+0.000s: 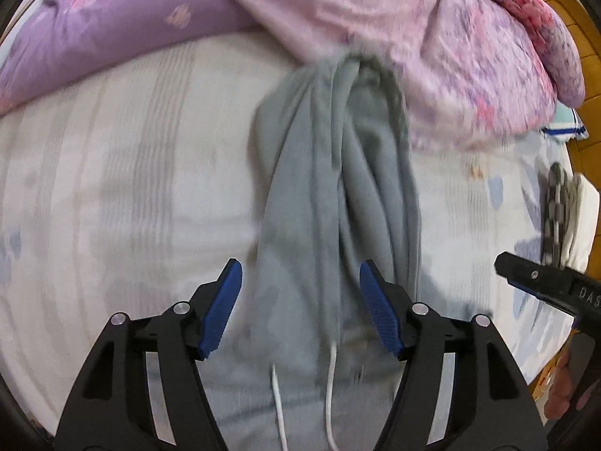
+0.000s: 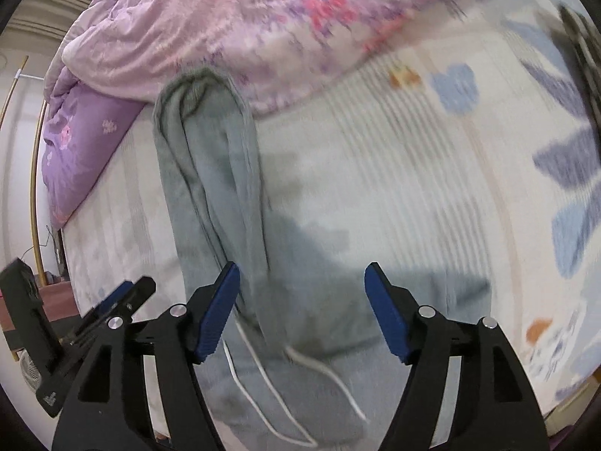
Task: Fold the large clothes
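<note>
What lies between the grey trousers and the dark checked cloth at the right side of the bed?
Only bare bedsheet, seen in the left wrist view, between the grey trousers and the dark checked cloth.

Open bed [image 1: 112,173] lies on both sides of the grey trousers [image 1: 338,173]; the heaped quilt [image 1: 469,75] blocks the far end.

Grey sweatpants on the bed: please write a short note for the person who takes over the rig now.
Left gripper: jaws open, nothing held, above the grey sweatpants.
Right gripper: jaws open, nothing held.
Sweatpants lie lengthwise on the bed sheet, legs bunched together, far end at the pink quilt; white drawstrings loose near the grippers.
Done: legs gathered in one strip.
Left: smooth and fold across.
</note>
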A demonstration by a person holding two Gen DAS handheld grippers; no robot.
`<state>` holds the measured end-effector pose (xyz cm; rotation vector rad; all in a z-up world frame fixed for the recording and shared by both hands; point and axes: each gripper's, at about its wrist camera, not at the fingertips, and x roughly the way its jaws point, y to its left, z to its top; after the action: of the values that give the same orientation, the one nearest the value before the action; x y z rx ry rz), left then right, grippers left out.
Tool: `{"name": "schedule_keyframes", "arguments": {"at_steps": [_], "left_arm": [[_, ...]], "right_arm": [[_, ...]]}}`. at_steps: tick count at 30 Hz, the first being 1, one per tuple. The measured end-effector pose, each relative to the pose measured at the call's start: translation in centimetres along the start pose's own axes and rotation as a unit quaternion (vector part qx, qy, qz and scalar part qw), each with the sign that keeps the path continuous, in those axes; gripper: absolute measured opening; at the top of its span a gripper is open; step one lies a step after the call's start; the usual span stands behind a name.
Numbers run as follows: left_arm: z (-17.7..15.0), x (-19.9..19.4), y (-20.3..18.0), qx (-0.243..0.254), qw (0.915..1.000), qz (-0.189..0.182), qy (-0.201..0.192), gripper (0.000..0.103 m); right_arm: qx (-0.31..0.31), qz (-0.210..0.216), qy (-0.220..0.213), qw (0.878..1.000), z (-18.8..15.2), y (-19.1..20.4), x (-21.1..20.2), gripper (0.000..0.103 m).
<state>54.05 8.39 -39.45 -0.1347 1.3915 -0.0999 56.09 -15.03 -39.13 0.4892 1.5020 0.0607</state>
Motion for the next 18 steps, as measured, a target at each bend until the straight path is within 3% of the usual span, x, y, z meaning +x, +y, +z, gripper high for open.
{"name": "schedule_keyframes", "arguments": {"at_steps": [8,13,14,16,17,18], "left_arm": [[7.8,3.4,0.0,0.002,0.9996,0.003,-0.027,0.066],[10.9,6.6,0.9,-0.019,0.9987,-0.032,-0.036,0.066],[11.3,7.5,1.1,-0.023,0.9984,-0.042,-0.03,0.065],[11.7,9.8,1.4,-0.023,0.9978,-0.063,-0.006,0.048],[11.6,10.4,1.5,-0.021,0.9981,-0.058,0.0,0.031],[11.5,10.8,1.6,-0.017,0.999,-0.042,-0.001,0.022]], "right_arm": [[-0.029,-0.001,0.002,1.0,7.9,3.1,4.3,0.066],[-0.022,0.016,0.018,0.999,11.4,4.0,8.9,0.066],[-0.018,0.017,0.023,0.999,11.9,4.1,10.0,0.066],[-0.003,0.034,0.038,0.999,12.6,3.9,11.8,0.064],[0.009,0.049,0.048,0.998,12.8,3.8,12.8,0.051],[0.019,0.062,0.061,0.996,12.8,3.7,13.7,0.025]]}}
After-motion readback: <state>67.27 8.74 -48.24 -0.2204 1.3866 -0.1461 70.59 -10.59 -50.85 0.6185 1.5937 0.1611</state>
